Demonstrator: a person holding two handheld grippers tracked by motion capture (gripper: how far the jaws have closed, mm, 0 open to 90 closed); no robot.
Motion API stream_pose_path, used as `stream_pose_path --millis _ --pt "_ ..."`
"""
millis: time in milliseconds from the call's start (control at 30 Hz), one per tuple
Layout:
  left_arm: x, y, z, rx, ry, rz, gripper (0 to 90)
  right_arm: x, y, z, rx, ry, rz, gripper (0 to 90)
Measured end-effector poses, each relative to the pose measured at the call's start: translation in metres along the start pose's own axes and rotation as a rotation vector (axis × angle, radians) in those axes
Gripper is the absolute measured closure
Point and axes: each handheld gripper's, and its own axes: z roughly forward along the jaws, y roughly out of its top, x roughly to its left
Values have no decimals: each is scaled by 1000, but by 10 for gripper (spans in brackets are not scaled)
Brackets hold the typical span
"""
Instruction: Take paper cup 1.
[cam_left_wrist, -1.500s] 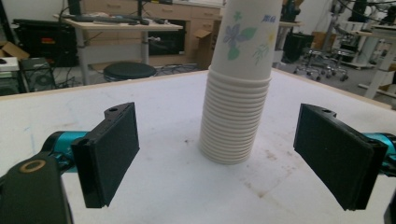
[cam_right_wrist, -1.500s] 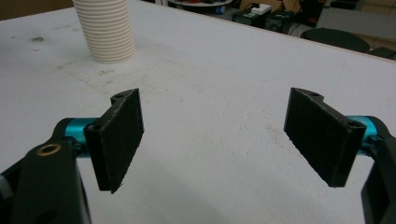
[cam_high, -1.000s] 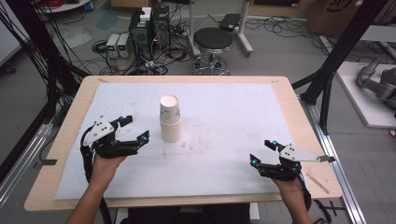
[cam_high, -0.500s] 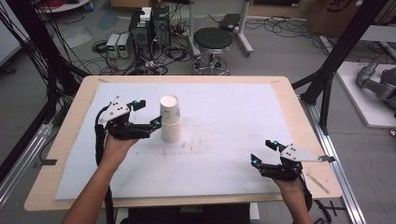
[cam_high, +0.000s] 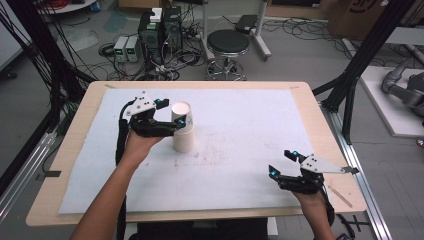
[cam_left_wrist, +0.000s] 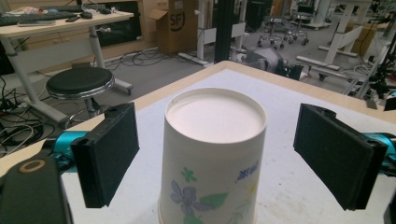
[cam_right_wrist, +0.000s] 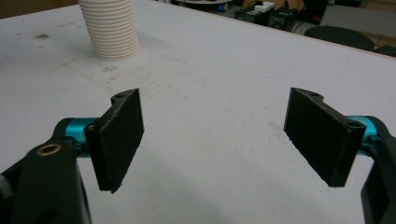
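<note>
Straddling the upside-down stack of white floral paper cups (cam_left_wrist: 212, 154) with the left claw (cam_high: 167, 126), released, jaws either side of its upright axis, mid-left on the white-covered table (cam_high: 250, 115). Hanging released, well apart at right: right claw (cam_high: 282, 167).

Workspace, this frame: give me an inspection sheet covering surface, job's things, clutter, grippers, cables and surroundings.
Surface: wooden table under a white mat, faintly smudged near the middle.
Job's things: stack of upside-down white paper cups with flower print, upright on the mat.
Clutter: nothing seen on the mat.
Grippers: left gripper open, jaws either side of the top cup, not touching; right gripper open, holding nothing, near the right front corner.
Cables: black cable along the left forearm.
Surroundings: black round stool, computer towers, loose floor wiring.
</note>
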Motion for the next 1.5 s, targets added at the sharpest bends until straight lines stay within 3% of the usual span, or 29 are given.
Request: stream_pose_path --millis 200,567,1100,1500 --pt "2 -3 13 10 5 -16 146 -1 -1 -1 1 -4 2 206" --pt "4 -6 21 18 -2 -23 188 -2 -1 -1 3 -1 7 206" --pt "6 -6 21 7 -39 -27 327 -2 -1 -1 6 -2 8 206" --pt "7 -4 18 -23 -44 -25 341 -3 -1 -1 7 -1 8 206"
